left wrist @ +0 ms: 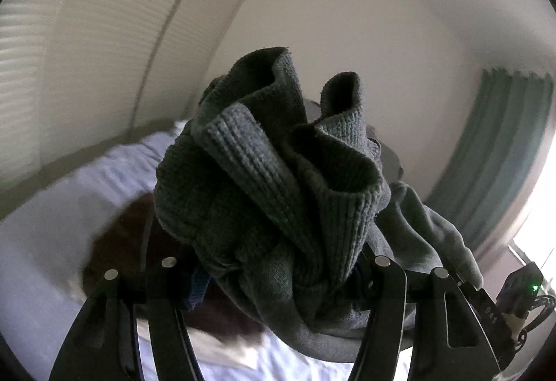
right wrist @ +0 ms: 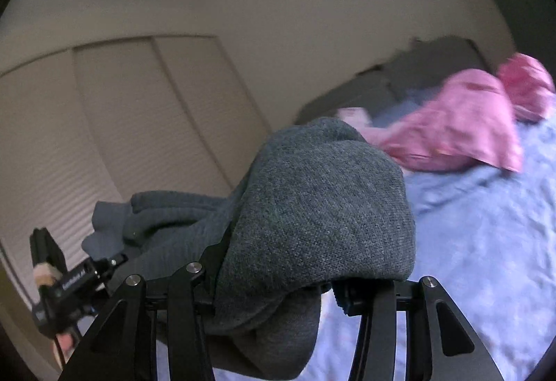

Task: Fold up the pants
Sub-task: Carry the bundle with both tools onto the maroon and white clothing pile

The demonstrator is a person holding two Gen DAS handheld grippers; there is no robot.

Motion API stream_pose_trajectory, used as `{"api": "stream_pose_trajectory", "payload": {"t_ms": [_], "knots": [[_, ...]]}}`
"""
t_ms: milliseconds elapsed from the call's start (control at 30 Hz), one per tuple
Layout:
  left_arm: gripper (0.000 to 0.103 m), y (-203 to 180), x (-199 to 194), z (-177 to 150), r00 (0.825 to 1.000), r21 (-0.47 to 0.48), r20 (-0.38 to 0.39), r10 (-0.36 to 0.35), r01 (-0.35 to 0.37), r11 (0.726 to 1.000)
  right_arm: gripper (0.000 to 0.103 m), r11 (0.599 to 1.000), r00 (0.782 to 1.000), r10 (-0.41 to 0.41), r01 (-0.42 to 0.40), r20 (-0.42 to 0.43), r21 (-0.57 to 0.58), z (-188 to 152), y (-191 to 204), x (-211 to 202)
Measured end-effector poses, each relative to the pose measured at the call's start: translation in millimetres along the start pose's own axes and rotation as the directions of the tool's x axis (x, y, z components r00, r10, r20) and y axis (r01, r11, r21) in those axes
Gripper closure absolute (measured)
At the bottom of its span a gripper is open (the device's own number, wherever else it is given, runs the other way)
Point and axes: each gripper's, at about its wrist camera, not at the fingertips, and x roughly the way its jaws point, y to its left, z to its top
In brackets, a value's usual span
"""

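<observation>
Bed, pale lavender sheet, is lying below both grippers; a pink garment is heaped at its far end, and a dark brown patch is showing on the sheet in the left wrist view, too blurred to name.

Pants, grey knit with ribbed cuffs, are hanging in the air above the bed, not spread on it.

Left gripper is clamping a bunched wad of cuff and leg; cloth is spilling over both fingers. Right gripper is pinching another thick fold of the same grey fabric, which is draping over and hiding the fingertips. In the right wrist view the cloth is running across to the left gripper, seen at the lower left.

Judged step: garment lifted by both ends, no fold made yet. Next move is calling for drawing the two grips apart to pull the fabric taut, then lowering it flat onto the sheet, clear of the pink heap.
</observation>
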Motion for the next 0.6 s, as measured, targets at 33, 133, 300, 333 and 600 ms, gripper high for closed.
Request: {"api": "stream_pose_trajectory", "payload": {"t_ms": [33,133,300,333,600], "knots": [[0.041,17,3,14,1.000,-0.013,0.011,0.013,-0.013,1.000,0.055,1.000,1.000,0.016,-0.016,-0.001,-0.010,2,13,17],[0.041,63,17,38,0.999,-0.056,0.028,0.024,-0.022,0.998,0.055,0.998,0.999,0.042,-0.043,-0.014,-0.045,3,53,67],[0.038,145,72,40,0.997,-0.142,-0.038,0.060,-0.065,0.988,0.054,0.996,0.999,0.009,-0.014,-0.050,-0.090,-24,93,127],[0.038,165,92,30,0.992,-0.170,-0.091,0.084,-0.099,0.980,0.054,0.995,0.996,-0.022,0.013,-0.089,-0.098,-36,96,147],[0.019,208,153,-41,0.922,-0.104,-0.247,0.298,-0.331,0.938,0.004,0.977,0.876,-0.096,0.174,-0.472,0.123,-113,12,234]]}}
